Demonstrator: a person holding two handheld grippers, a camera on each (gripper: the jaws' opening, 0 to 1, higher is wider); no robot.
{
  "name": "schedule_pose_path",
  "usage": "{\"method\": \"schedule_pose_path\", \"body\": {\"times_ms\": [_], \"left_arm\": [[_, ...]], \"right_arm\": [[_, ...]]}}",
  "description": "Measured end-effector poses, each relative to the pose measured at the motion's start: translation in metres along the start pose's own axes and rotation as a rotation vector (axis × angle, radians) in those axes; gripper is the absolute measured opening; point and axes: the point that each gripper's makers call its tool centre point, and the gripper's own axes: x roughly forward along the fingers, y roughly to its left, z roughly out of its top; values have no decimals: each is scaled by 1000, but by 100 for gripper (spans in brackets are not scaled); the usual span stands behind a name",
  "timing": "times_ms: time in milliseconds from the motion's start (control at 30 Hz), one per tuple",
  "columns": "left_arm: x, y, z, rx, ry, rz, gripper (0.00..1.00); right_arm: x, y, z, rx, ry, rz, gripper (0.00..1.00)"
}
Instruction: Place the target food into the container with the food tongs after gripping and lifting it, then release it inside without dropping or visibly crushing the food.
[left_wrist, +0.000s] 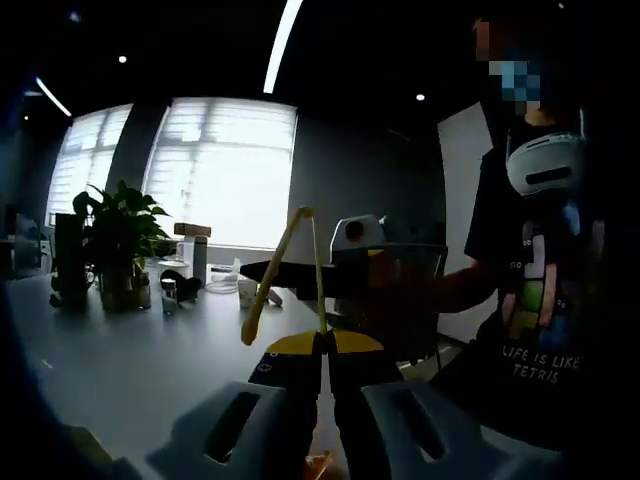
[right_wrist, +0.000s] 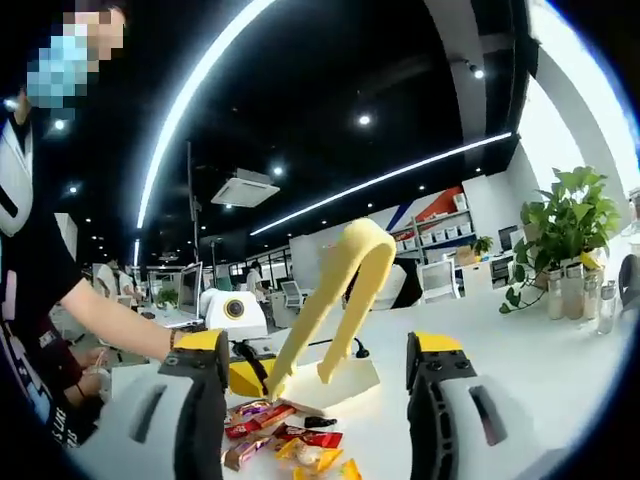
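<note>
Tongs were yellow; jaw tips yellow on grey; snacks red, orange; table white.

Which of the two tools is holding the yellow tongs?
The left tool. Its jaws are shut on the yellow tongs. The right tool has its jaws wide apart, gripping nothing.
</note>
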Motion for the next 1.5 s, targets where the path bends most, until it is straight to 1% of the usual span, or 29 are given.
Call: {"method": "schedule_pose_path", "body": {"times_ms": [33, 67, 133, 167, 200, 233, 267, 300, 367, 400, 467, 500, 567, 600, 667, 800, 867, 933, 1000, 1067, 1100, 1167, 1233, 1300, 1333, 1367, 1400, 1433, 1500], "left_arm": [[0, 0, 0, 1, -5, 0, 2], [0, -3, 3, -10, -27, -16, 2], [-1, -5, 3, -12, -36, -20, 1], [0, -19, 10, -44, -80, -93, 1], [0, -15, 8, -26, -74, -69, 1], [1, -19, 10, -35, -80, -85, 1], [2, -18, 10, -31, -79, -75, 1], [2, -20, 11, -34, -79, -83, 2], [1, -20, 11, -37, -84, -85, 2], [0, -23, 12, -53, -93, -100, 2], [0, -19, 12, -41, -93, -80, 2], [-1, -22, 13, -58, -98, -98, 2], [-1, -21, 13, -53, -101, -88, 2], [-1, -23, 13, -56, -103, -99, 2], [0, -24, 13, -60, -109, -97, 2], [1, -25, 15, -77, -124, -101, 2], [0, -23, 17, -81, -134, -90, 2], [0, -25, 17, -79, -131, -97, 2], [-1, -25, 18, -92, -136, -96, 3], [-2, -22, 18, -100, -129, -77, 3], [-2, -20, 18, -90, -119, -56, 3], [-4, -21, 18, -75, -112, -46, 4], [-7, -20, 14, -82, -95, -27, 10], [-12, -15, 6, -72, -54, 15, 19], [-16, -13, 3, -72, -35, 43, 21], [-20, -14, 3, -68, -34, 51, 22], [-22, -15, 4, -57, -38, 64, 23], [-27, -12, 2, -35, -22, 98, 23], [-32, -10, 1, -9, 0, 130, 25]], "right_arm": [[2, 1, 1, 6, -6, 11, 66], [4, 2, 1, 6, -5, 15, 62], [5, 3, 2, -4, -9, 24, 55], [7, 5, 3, 0, -12, 37, 53], [8, 8, 5, 11, -21, 52, 53], [9, 15, 9, 34, -47, 85, 52], [10, 16, 10, 29, -46, 88, 48], [10, 18, 10, 25, -43, 97, 44], [12, 23, 10, 27, -43, 118, 39], [13, 28, 10, 25, -43, 139, 36], [14, 30, 10, 21, -40, 147, 30], [14, 31, 10, 22, -37, 151, 30], [15, 32, 11, 8, -36, 156, 30], [15, 34, 11, 6, -37, 164, 29], [14, 37, 12, -31, -38, 167, 29], [17, 39, 16, 9, -33, 153, 26], [18, 38, 17, 9, -26, 139, 25], [18, 40, 15, -5, -16, 150, 25], [19, 40, 17, 8, -26, 148, 25], [20, 39, 17, -17, -23, 143, 25], [20, 39, 16, -11, -20, 141, 25], [21, 38, 15, 1, -17, 145, 25], [22, 38, 15, 5, -21, 143, 25], [22, 39, 16, -4, -22, 147, 25], [22, 38, 15, -27, -15, 142, 25], [21, 39, 15, -35, -8, 147, 25], [21, 38, 14, -43, -6, 144, 25], [21, 38, 14, -44, 0, 142, 25], [21, 38, 13, -48, 5, 144, 24]]}}
